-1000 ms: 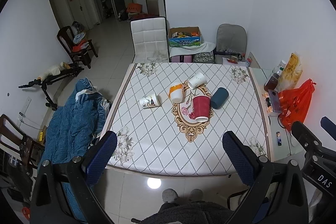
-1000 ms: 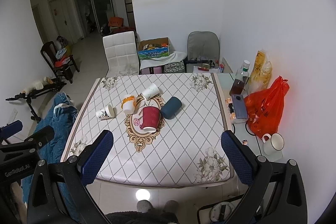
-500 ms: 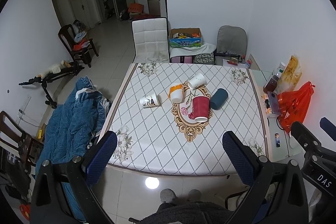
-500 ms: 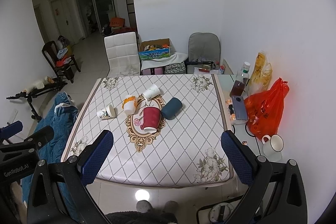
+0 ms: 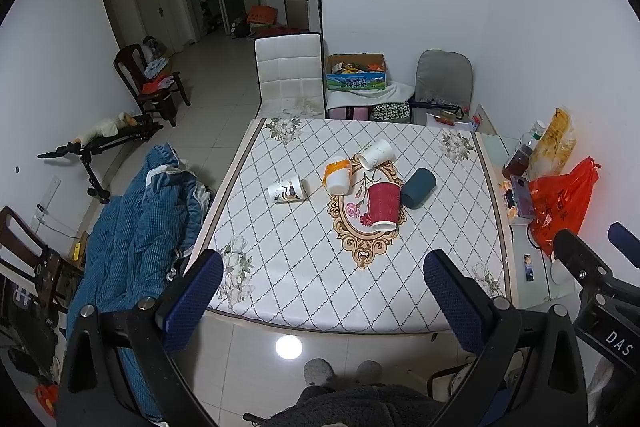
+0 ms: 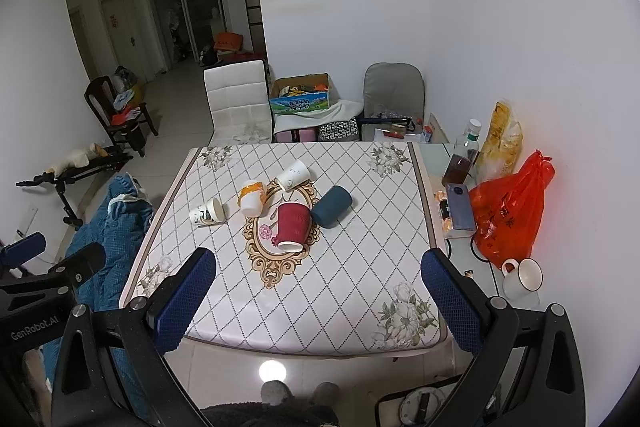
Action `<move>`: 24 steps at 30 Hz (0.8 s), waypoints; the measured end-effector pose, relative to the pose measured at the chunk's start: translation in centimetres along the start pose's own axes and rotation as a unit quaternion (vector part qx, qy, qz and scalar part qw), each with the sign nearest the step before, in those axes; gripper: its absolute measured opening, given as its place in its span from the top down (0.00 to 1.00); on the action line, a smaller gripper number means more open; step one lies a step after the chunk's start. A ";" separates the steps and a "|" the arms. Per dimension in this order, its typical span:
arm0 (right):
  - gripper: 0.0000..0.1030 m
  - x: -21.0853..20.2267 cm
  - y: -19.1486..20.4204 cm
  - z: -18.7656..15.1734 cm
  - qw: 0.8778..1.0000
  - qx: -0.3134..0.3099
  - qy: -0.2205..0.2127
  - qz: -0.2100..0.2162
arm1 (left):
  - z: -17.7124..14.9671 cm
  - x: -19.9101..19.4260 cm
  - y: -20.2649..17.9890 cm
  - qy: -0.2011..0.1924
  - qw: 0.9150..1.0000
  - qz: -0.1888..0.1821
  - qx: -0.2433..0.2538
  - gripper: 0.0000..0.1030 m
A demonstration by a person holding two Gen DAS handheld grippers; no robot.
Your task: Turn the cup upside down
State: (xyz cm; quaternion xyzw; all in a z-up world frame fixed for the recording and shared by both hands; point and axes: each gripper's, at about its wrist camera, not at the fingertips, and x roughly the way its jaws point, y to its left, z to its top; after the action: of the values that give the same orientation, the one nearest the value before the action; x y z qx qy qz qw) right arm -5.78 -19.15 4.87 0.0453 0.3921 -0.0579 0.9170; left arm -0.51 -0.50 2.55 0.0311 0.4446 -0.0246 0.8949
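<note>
Several cups lie on their sides near the middle of the patterned table (image 5: 304, 283) (image 6: 352, 291): a red ribbed cup (image 5: 384, 205) (image 6: 293, 226), a dark teal cup (image 5: 418, 188) (image 6: 331, 206), an orange-and-white cup (image 5: 338, 175) (image 6: 252, 197), a white cup (image 5: 375, 154) (image 6: 294, 175) and a printed white cup (image 5: 287, 189) (image 6: 207, 212). My left gripper (image 5: 323, 301) is open and empty, held high over the table's near edge. My right gripper (image 6: 318, 301) is likewise open and empty, well short of the cups.
A side shelf at the table's right holds a red plastic bag (image 6: 510, 211), a bottle (image 6: 460, 163), a phone (image 6: 460, 207) and a white mug (image 6: 522, 277). A blue blanket (image 5: 136, 239) lies left of the table. A white chair (image 5: 290, 75) stands behind it.
Both grippers have drawn back and up slightly, so the table sits a little farther away in view. The cups have not moved.
</note>
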 end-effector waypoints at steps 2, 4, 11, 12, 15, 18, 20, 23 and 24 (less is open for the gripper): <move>0.00 0.0 0.0 0.0 1.000 0.001 0.001 0.000 | 0.0 0.1 0.0 0.001 1.000 0.000 0.000 0.00; 0.00 0.0 0.2 -0.2 1.000 0.000 0.001 0.000 | -0.2 0.4 0.0 0.006 1.000 -0.002 0.000 0.00; 0.00 2.9 -1.4 -1.7 0.999 0.013 0.034 -0.011 | -1.1 3.5 -1.1 0.035 0.999 0.003 -0.007 0.00; 0.00 3.7 -1.7 -2.0 0.999 0.016 0.042 -0.013 | -1.2 4.3 -1.4 0.044 0.999 0.001 -0.008 0.00; 0.00 6.7 -3.4 -3.1 0.997 0.025 0.073 -0.017 | -1.7 6.9 -2.7 0.071 0.997 0.009 -0.006 0.00; 0.00 9.6 -4.9 -4.5 0.994 0.029 0.102 -0.017 | -2.3 9.5 -4.2 0.091 0.996 0.021 0.001 0.00; 0.00 11.5 -6.0 -5.6 0.992 0.030 0.120 -0.014 | -2.6 11.1 -5.0 0.102 0.995 0.022 0.004 0.00; 0.00 13.9 -7.1 -7.2 0.990 0.028 0.138 -0.014 | -3.0 13.3 -6.3 0.118 0.993 0.023 0.014 0.00; 0.00 14.8 -7.4 -7.7 0.989 0.027 0.144 -0.018 | -3.0 14.2 -6.7 0.123 0.992 0.024 0.016 0.00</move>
State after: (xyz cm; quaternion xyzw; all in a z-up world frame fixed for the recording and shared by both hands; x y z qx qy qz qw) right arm -2.23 -26.56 -11.42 0.0707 0.5191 -0.0774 0.8483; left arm 5.18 -7.22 -10.80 0.0592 0.5498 -0.0062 0.8332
